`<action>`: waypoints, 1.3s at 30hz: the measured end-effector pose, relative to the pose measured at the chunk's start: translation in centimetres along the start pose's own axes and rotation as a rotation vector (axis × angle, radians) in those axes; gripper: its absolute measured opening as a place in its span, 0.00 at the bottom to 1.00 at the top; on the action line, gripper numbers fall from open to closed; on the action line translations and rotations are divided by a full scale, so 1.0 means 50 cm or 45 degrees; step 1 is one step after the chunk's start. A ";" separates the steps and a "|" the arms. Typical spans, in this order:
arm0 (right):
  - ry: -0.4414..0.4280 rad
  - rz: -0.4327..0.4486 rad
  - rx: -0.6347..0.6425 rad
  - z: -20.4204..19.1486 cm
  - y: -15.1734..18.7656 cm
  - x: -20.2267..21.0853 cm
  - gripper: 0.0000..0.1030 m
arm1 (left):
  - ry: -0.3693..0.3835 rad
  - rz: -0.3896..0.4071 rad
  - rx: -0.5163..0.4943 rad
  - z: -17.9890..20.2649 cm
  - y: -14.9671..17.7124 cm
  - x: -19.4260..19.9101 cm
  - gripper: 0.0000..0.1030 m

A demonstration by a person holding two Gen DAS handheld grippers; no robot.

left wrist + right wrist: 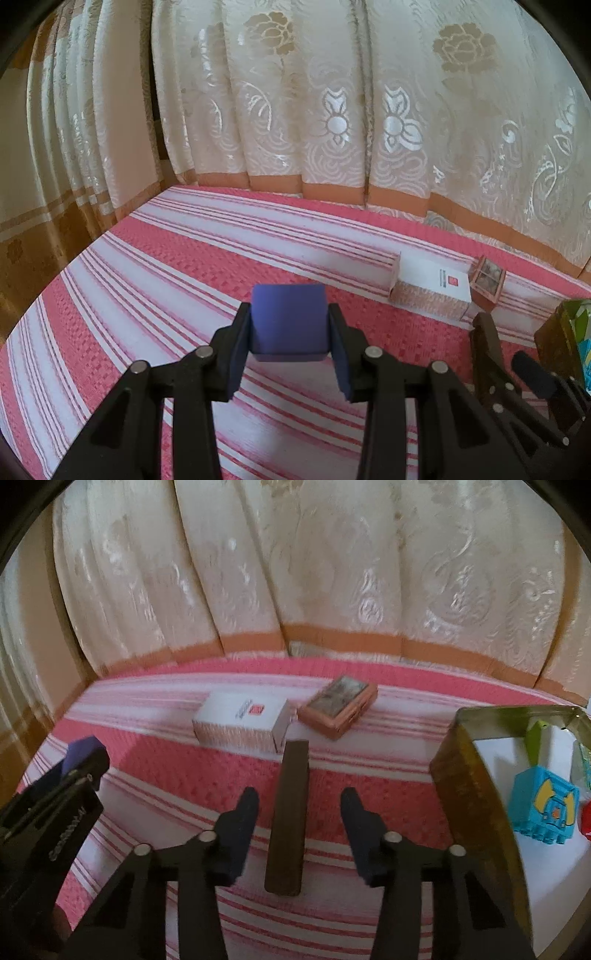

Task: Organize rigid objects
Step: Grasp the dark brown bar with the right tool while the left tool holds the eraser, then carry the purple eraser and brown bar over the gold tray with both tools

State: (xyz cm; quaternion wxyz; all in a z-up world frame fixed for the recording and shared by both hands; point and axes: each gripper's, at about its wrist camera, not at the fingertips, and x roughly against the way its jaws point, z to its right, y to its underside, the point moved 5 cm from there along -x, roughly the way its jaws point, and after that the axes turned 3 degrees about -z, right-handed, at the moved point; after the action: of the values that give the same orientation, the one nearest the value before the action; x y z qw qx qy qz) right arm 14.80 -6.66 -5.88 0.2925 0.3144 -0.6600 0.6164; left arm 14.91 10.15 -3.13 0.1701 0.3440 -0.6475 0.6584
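Left gripper (pixel 291 325): its 2 jaws pinch a blue cube (pixel 289 320) on opposite side faces; the cube hangs clear of the pink striped cloth (pixel 147 266), gripped near its lower half.

Right gripper (pixel 298 805): jaws spread, straddling a dark brown bar (pixel 288 816) that lies lengthwise on the cloth; a gap shows on both sides of the bar, so nothing is pinched yet.

Tin box (pixel 469 775): a gold-walled open container at the right, already holding a light blue toy cube (pixel 543 808) and other bits that I cannot identify; it looks like the place where the objects go.

Remaining items: a white carton (pixel 242 720) and a small copper-coloured case (pixel 338 705) sit near each other at the far side, close to the curtain (pixel 295 572).

Risk 1: the bar is narrow and long; closing near 1 end could let it swing or pivot out of the pads when lifted.

Risk 2: the pads may graze the cloth and drag it, shifting the bar before the grip sets.

Risk 3: the 2 grippers work close together, so a swing toward the tin could knock the left one and loosen the blue cube.

Risk 4: the tin's wall stands tall beside the bar; a low carry could strike its rim.
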 end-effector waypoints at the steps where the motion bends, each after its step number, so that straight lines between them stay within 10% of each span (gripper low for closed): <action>1: -0.005 -0.012 0.002 0.001 0.002 -0.002 0.34 | -0.001 -0.002 -0.002 0.000 0.001 0.000 0.38; 10: -0.104 -0.090 -0.015 0.006 0.019 -0.019 0.18 | 0.004 0.003 -0.033 0.014 0.006 0.002 0.38; 39: -0.187 0.424 -0.006 0.027 0.012 0.167 0.17 | 0.101 0.172 -0.041 0.049 -0.001 0.063 0.38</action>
State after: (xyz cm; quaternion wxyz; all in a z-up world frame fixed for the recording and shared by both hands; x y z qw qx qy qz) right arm 9.09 -8.44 0.12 0.1379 0.2443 -0.7239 0.6303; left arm 13.29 7.06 -1.13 0.1563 0.2706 -0.6726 0.6708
